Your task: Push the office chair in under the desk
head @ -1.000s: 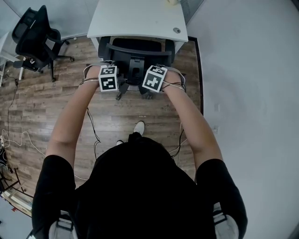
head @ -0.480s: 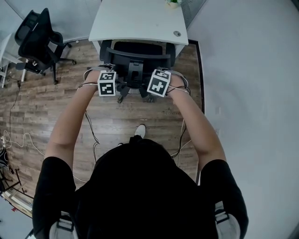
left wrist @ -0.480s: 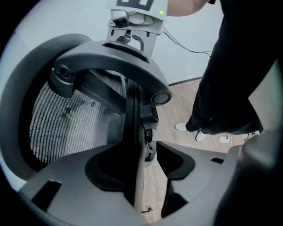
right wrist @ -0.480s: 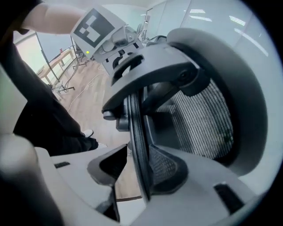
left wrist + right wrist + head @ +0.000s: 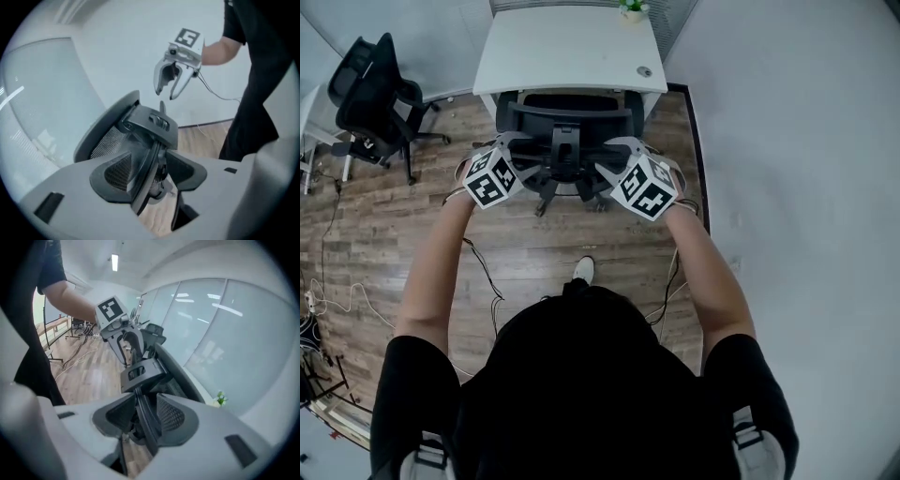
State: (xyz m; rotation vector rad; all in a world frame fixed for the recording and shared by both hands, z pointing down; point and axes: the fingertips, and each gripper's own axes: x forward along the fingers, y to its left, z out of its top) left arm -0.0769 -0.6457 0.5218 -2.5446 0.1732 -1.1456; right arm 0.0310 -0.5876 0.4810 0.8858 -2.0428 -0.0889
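The black office chair (image 5: 567, 127) stands with its seat under the white desk (image 5: 567, 47); its backrest sits just outside the desk's front edge. My left gripper (image 5: 514, 142) and right gripper (image 5: 617, 146) hang above and on either side of the backrest, clear of it. Both are open, their jaws have just been opening, and nothing is gripped. In the left gripper view the chair's back spine (image 5: 150, 136) shows beyond my own jaws, with the right gripper (image 5: 169, 86) above it. The right gripper view shows the same spine (image 5: 143, 373) and the left gripper (image 5: 125, 341).
A second black office chair (image 5: 370, 89) stands at the far left. Cables (image 5: 337, 281) trail over the wooden floor. A white wall (image 5: 787, 187) runs close along the right. A small plant (image 5: 630, 7) stands at the desk's far edge.
Both grippers have come up off the top of the chair's backrest and moved apart, and their jaws have spread. The chair stays under the desk.
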